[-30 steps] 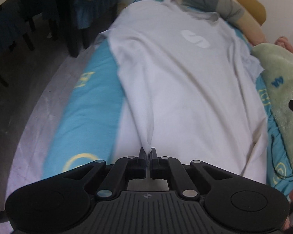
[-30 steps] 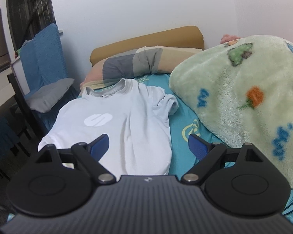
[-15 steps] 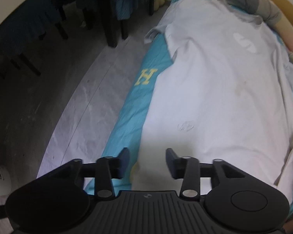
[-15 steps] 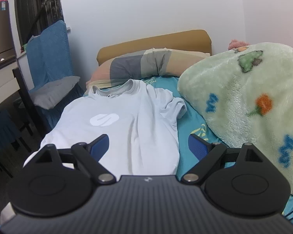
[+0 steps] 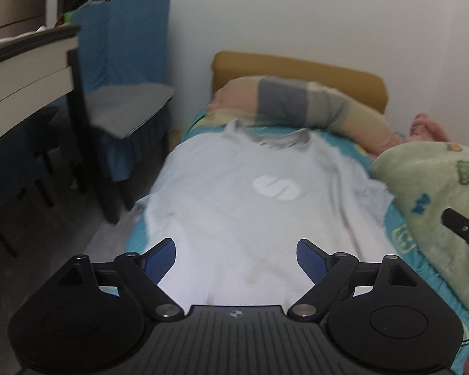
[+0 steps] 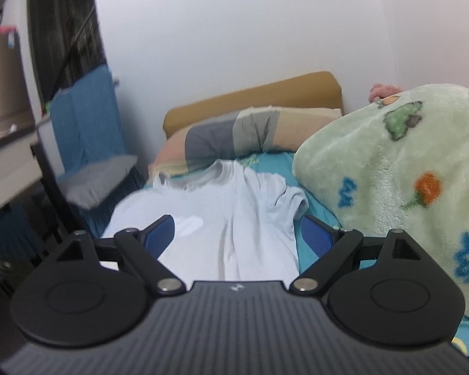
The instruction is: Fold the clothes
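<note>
A pale blue T-shirt (image 5: 240,206) with a white chest logo (image 5: 276,187) lies spread flat on the teal bed sheet (image 5: 400,234), collar toward the headboard. My left gripper (image 5: 236,257) hangs open above the shirt's lower hem with nothing between its blue pads. In the right wrist view the same T-shirt (image 6: 234,218) lies ahead, its right sleeve (image 6: 292,201) bunched beside the blanket. My right gripper (image 6: 239,237) is open over the shirt's lower part, holding nothing. A black tip of the right gripper (image 5: 462,228) shows at the right edge of the left wrist view.
A green fleece blanket (image 6: 390,187) is heaped along the right of the bed. A striped pillow (image 5: 300,106) and tan headboard (image 5: 297,68) lie at the far end. A blue-covered chair (image 5: 125,93) with a grey cushion and a desk (image 5: 22,72) stand left of the bed.
My left gripper let go of the shirt's hem, opened wide and swung up to look along the bed. The right gripper stayed open and drifted a little, both views blurred by motion.
</note>
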`<state>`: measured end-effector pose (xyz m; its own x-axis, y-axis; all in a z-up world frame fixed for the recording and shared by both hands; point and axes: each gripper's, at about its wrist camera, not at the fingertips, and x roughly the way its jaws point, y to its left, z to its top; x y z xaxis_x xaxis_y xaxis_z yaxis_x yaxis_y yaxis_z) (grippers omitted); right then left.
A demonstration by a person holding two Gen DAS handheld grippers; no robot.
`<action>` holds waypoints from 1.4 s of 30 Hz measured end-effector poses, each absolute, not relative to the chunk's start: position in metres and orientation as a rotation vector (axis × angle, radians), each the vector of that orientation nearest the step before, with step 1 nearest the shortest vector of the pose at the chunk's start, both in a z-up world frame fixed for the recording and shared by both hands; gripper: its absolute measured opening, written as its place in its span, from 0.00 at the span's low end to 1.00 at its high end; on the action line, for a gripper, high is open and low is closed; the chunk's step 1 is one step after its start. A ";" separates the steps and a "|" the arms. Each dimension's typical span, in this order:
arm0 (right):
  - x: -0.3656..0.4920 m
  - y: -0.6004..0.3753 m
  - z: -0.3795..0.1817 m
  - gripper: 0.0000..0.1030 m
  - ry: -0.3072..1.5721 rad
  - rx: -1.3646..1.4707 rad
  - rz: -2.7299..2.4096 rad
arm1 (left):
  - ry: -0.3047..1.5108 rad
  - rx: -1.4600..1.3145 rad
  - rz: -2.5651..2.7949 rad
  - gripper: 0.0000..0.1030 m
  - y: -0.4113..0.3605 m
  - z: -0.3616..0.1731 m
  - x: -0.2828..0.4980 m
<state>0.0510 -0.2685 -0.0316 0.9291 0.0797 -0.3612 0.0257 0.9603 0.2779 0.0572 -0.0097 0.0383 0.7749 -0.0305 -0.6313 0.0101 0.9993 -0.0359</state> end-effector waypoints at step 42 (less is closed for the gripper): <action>0.204 -0.353 -0.135 0.88 0.492 1.031 -0.052 | 0.582 -0.249 -0.032 0.87 0.029 -0.035 0.075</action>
